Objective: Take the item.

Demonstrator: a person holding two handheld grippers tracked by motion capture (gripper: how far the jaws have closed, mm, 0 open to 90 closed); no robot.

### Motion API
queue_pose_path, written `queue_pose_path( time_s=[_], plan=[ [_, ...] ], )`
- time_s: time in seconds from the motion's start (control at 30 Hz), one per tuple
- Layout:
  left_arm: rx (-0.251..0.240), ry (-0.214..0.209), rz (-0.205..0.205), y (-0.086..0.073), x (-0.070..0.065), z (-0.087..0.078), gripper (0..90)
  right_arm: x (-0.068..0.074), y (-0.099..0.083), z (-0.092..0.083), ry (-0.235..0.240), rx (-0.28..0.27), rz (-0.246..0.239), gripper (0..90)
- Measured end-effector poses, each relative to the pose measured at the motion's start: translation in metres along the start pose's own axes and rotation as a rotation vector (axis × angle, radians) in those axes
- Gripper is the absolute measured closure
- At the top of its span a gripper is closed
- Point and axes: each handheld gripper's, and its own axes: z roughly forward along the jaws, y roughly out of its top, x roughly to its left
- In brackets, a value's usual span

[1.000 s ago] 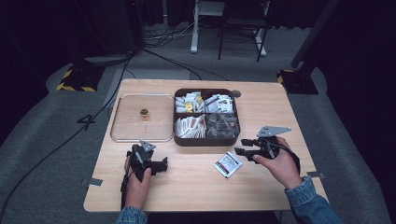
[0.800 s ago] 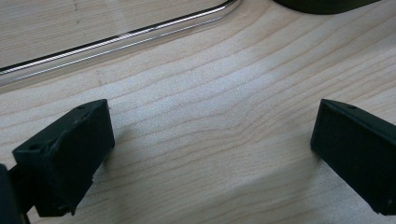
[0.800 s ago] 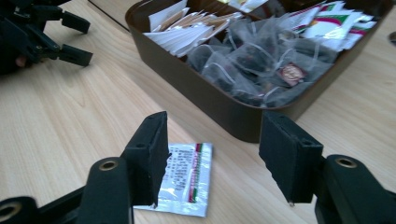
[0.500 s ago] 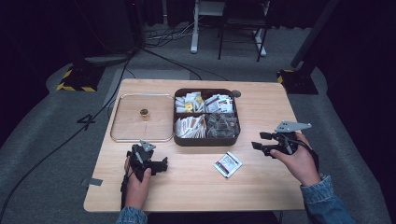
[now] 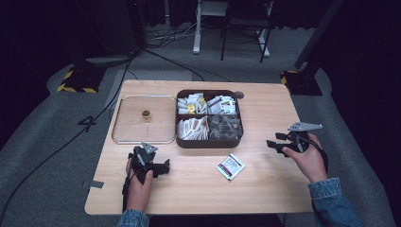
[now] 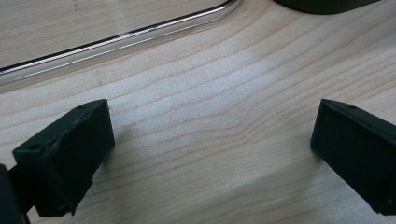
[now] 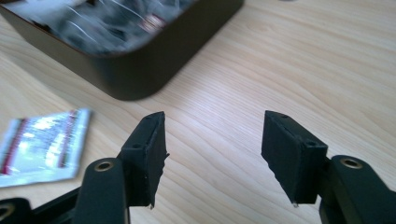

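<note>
A dark brown divided box (image 5: 208, 141) holding several packets stands mid-table; its corner (image 7: 154, 65) fills the top left of the right gripper view. A small white and red packet (image 5: 231, 166) lies flat on the wood in front of the box, seen also as the packet (image 7: 39, 147). My right gripper (image 5: 273, 144) is held to the right of the box, jaws open and empty (image 7: 212, 156). My left gripper (image 5: 163, 168) rests low over the table near the front left, jaws wide open (image 6: 210, 154) above bare wood.
A clear glass lid (image 5: 144, 119) with a small gold knob (image 5: 146, 114) lies flat left of the box; its rim (image 6: 116, 39) crosses the top of the left gripper view. A small dark disc (image 5: 239, 94) sits behind the box. Cables run over the floor beyond the table.
My right gripper has moved right and slightly away from the packet, out past the box's right side. The left gripper has stayed put.
</note>
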Motion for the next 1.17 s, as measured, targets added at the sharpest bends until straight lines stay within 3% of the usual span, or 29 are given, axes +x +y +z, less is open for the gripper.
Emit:
queue_pose_path(
  time_s=[0.27,0.57,0.77,0.87,1.17],
  plan=[
    [0.0,0.0,0.0,0.0,0.0,0.0,0.0,-0.017,-0.026,0.021,-0.038,0.057,0.01,41.0],
    [0.001,0.001,-0.001,0.0,0.0,0.0,0.0,-0.015,-0.039,0.036,-0.033,0.075,-0.034,37.8],
    [0.0,0.0,0.0,0.0,0.0,0.0,0.0,-0.012,-0.044,0.042,-0.04,0.055,-0.046,28.0],
    [0.0,0.0,0.0,0.0,0.0,0.0,0.0,-0.01,-0.046,0.046,-0.047,0.041,-0.035,14.7],
    [0.0,0.0,0.0,0.0,0.0,0.0,0.0,-0.009,-0.045,0.049,-0.035,0.054,-0.045,10.4]
  ],
)
